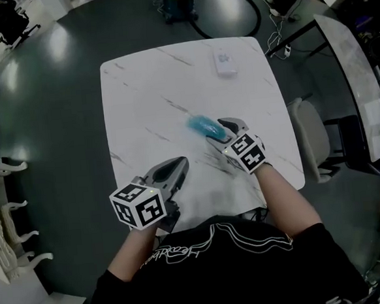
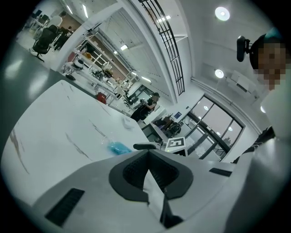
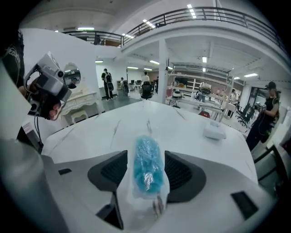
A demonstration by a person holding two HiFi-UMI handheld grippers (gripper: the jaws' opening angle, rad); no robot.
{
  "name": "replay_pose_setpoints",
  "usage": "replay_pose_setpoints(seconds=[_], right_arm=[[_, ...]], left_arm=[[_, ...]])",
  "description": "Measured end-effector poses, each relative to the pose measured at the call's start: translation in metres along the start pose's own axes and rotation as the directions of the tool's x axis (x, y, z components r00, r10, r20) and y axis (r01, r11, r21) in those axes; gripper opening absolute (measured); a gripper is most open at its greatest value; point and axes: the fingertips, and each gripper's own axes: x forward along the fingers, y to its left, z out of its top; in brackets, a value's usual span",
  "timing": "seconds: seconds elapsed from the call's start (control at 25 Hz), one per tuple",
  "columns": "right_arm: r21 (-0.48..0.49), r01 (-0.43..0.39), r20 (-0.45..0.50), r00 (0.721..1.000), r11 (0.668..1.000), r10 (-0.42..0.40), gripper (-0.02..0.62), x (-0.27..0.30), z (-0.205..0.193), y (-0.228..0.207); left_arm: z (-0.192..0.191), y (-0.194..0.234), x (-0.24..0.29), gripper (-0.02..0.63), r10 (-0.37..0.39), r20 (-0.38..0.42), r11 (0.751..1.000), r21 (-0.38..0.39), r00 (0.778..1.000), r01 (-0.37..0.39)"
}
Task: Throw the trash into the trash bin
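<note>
The right claw stands wide open around the blue wrapped trash lying on the white surface, the left claw is closed and empty, so an off-centre closing may squeeze the slippery wrapper out.

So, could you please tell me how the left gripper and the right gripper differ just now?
The left gripper has its jaws together; the right gripper has its jaws apart. The left gripper holds nothing, while the right gripper has a blue plastic-wrapped packet between its jaws, apparently not yet pressed. The right gripper reaches further over the white marble table; the left gripper sits near its near edge. Both point across the table.
</note>
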Motion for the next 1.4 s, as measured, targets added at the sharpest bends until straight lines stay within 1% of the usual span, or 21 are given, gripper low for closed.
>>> replay_pose_setpoints(seconds=[0.16, 0.36, 0.48, 0.68, 0.8, 0.92, 1.04, 1.2, 1.28, 1.4], right_arm=[[0.010, 0.003, -0.047, 0.999, 1.000, -0.003, 0.258, 0.019, -0.012, -0.004], [0.030, -0.012, -0.099, 0.995, 0.999, 0.015, 0.258, 0.032, -0.032, -0.006], [0.068, -0.031, -0.096, 0.995, 0.997, 0.038, 0.255, 0.034, -0.035, -0.007], [0.098, -0.017, -0.088, 0.996, 0.995, 0.026, 0.192, 0.034, -0.035, -0.012], [0.098, -0.017, -0.098, 0.995, 0.995, 0.026, 0.162, 0.034, -0.034, -0.012], [0.095, -0.015, -0.106, 0.994, 0.995, 0.025, 0.104, 0.034, -0.033, -0.010], [0.096, 0.003, -0.094, 0.996, 0.995, 0.006, 0.073, 0.034, -0.030, -0.009], [0.074, 0.010, -0.071, 0.997, 0.997, -0.004, 0.057, 0.026, -0.022, -0.007], [0.057, 0.013, -0.046, 0.999, 0.998, -0.010, 0.055, 0.017, -0.013, -0.006], [0.027, 0.025, 0.015, 1.000, 0.999, -0.025, 0.054, -0.006, 0.006, 0.000]], left_arm=[[-0.001, 0.008, 0.001, 0.006, 0.015, -0.006, 1.000, 0.009, 1.000, -0.015], [-0.008, 0.012, 0.003, 0.006, 0.018, -0.010, 1.000, -0.002, 1.000, -0.018], [-0.011, 0.014, 0.001, 0.006, 0.027, -0.012, 1.000, -0.006, 1.000, -0.027], [-0.013, 0.014, -0.003, 0.006, 0.041, -0.017, 0.999, -0.008, 0.999, -0.041], [-0.014, 0.013, -0.005, 0.006, 0.047, -0.016, 0.999, -0.007, 0.999, -0.047], [-0.015, 0.011, -0.007, 0.006, 0.055, -0.014, 0.998, -0.003, 0.998, -0.055], [-0.014, 0.009, -0.010, 0.006, 0.061, -0.010, 0.998, -0.004, 0.998, -0.061], [-0.016, 0.002, -0.010, 0.006, 0.052, -0.027, 0.998, 0.023, 0.998, -0.051], [-0.015, -0.001, -0.009, 0.006, 0.055, -0.026, 0.998, 0.041, 0.998, -0.054], [-0.014, -0.007, -0.010, 0.006, 0.062, -0.015, 0.997, 0.044, 0.998, -0.061]])
